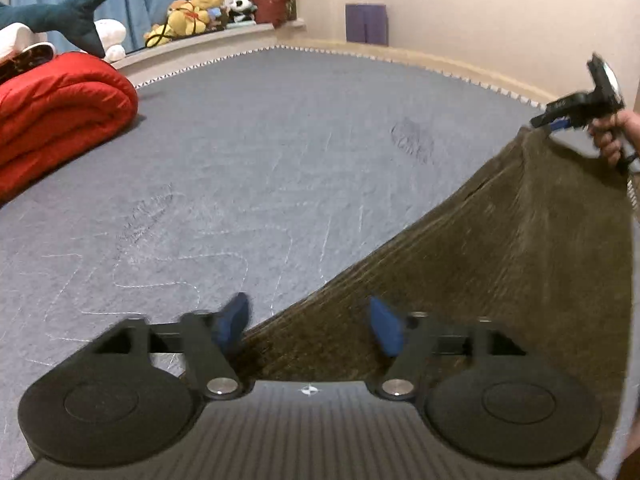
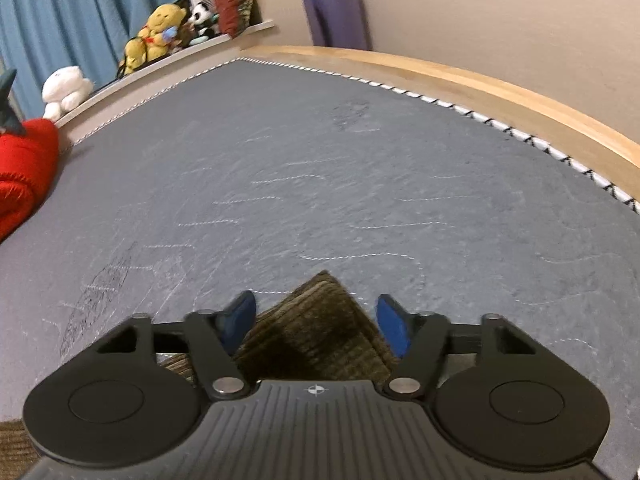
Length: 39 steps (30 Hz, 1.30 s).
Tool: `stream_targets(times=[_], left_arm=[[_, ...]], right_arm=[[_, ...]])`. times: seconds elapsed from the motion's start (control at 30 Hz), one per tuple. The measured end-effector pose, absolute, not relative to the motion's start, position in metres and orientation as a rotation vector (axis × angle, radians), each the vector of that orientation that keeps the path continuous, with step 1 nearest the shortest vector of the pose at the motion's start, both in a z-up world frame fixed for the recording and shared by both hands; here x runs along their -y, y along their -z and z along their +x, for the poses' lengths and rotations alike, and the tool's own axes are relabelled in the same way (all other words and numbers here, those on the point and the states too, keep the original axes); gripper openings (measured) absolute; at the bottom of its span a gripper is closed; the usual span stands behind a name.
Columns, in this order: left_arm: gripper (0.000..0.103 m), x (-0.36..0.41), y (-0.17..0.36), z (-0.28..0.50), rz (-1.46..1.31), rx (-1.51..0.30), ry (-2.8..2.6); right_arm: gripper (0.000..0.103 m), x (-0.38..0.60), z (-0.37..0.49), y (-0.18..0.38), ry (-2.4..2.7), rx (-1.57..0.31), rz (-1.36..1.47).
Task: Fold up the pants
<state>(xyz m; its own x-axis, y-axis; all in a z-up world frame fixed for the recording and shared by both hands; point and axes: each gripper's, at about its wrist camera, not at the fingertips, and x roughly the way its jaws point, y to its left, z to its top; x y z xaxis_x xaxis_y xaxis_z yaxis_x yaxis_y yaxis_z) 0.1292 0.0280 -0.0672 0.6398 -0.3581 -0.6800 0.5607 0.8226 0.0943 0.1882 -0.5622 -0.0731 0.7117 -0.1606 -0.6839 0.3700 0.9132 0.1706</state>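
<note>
Pants [image 1: 500, 264] of brown corduroy lie on the grey bed [image 1: 260, 160], spreading between both tools. Left tool [image 1: 310, 326] stands wide, pads clear of the cloth edge. Right tool [image 2: 316, 322] gapes narrower, a corner between its pads, untouched.

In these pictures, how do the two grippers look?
Both look alike: the left gripper and right gripper have blue finger pads on black arms, silver pivot bolts, two round black discs, and a ribbed dark grey body bearing a small white cross mark. No sleeve shows.
</note>
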Motion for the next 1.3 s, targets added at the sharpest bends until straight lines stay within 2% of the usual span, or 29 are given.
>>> stream_targets(times=[0.1,0.13,0.17,0.2,0.27,0.37,0.47,0.5,0.53,0.6,0.63,0.7,0.83,0.97,1.13,1.27,1.3], left_arm=[[0.082,-0.026,0.081,0.136,0.331,-0.726,0.556],[0.078,-0.025,0.086,0.14,0.348,-0.74,0.553],[0.056,-0.026,0.088,0.143,0.355,-0.761,0.567],[0.025,-0.028,0.092,0.144,0.358,-0.78,0.581],[0.016,-0.03,0.086,0.142,0.37,-0.742,0.607],[0.016,-0.043,0.065,0.146,0.278,-0.651,0.554],[0.017,-0.053,0.072,0.159,0.207,-0.725,0.512],[0.02,-0.049,0.08,0.16,0.252,-0.75,0.484],[0.028,-0.043,0.088,0.159,0.321,-0.765,0.451],[0.047,-0.036,0.088,0.154,0.388,-0.737,0.408],[0.048,-0.035,0.082,0.152,0.39,-0.715,0.384],[0.048,-0.034,0.066,0.148,0.37,-0.665,0.361],[0.047,-0.021,0.041,0.119,0.319,-0.601,0.524],[0.047,0.02,0.046,0.068,0.391,-0.608,0.864],[0.047,0.059,0.078,0.016,0.534,-0.688,1.136],[0.047,0.068,0.097,0.002,0.618,-0.725,1.115],[0.044,0.068,0.098,0.002,0.618,-0.731,1.104]], right_arm=[[0.012,0.559,0.188,0.074,0.306,-0.726,0.274],[0.011,0.559,0.187,0.073,0.312,-0.715,0.268],[0.01,0.56,0.186,0.07,0.32,-0.7,0.271],[0.009,0.564,0.186,0.068,0.33,-0.682,0.282],[0.008,0.568,0.183,0.059,0.353,-0.621,0.315],[0.008,0.567,0.18,0.045,0.368,-0.525,0.302],[0.009,0.559,0.185,0.045,0.345,-0.485,0.241],[0.012,0.554,0.191,0.05,0.351,-0.519,0.2],[0.015,0.55,0.199,0.057,0.366,-0.57,0.166],[0.036,0.547,0.206,0.069,0.404,-0.652,0.128],[0.039,0.548,0.204,0.069,0.426,-0.652,0.115],[0.049,0.555,0.195,0.06,0.473,-0.623,0.128],[0.053,0.579,0.165,0.039,0.478,-0.594,0.214],[0.062,0.592,0.13,0.028,0.398,-0.641,0.233],[0.063,0.599,0.093,0.039,0.243,-0.806,0.239],[0.063,0.589,0.077,0.057,0.209,-0.909,0.176],[0.06,0.584,0.076,0.061,0.203,-0.926,0.147]])
